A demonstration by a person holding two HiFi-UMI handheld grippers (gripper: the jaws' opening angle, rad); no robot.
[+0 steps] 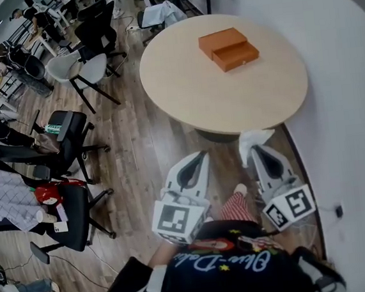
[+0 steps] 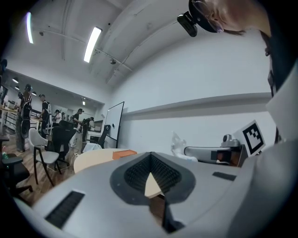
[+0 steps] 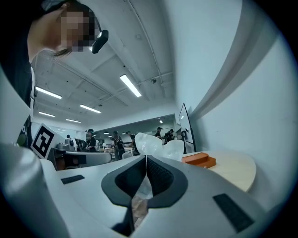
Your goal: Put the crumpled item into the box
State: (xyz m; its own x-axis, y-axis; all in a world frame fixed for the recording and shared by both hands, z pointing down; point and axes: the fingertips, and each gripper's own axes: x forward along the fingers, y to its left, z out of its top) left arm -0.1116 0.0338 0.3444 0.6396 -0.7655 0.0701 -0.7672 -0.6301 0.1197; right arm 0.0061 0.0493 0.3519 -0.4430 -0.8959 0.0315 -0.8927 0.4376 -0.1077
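Note:
An orange box (image 1: 227, 48) lies on the far part of a round beige table (image 1: 182, 78); it shows as two offset orange slabs. My right gripper (image 1: 255, 152) is shut on a white crumpled item (image 1: 254, 140), held in the air just short of the table's near edge. In the right gripper view the crumpled item (image 3: 158, 145) bulges above the closed jaws, with the box (image 3: 199, 160) beyond it. My left gripper (image 1: 200, 156) hangs beside it, shut and holding nothing. From the left gripper view I see the box (image 2: 125, 152) and the crumpled item (image 2: 179, 144).
A white wall (image 1: 351, 94) runs close along the table's right side. Black and white office chairs (image 1: 66, 140) stand on the wooden floor at the left, with people seated and standing farther back. The holder's striped trousers and foot show below the grippers.

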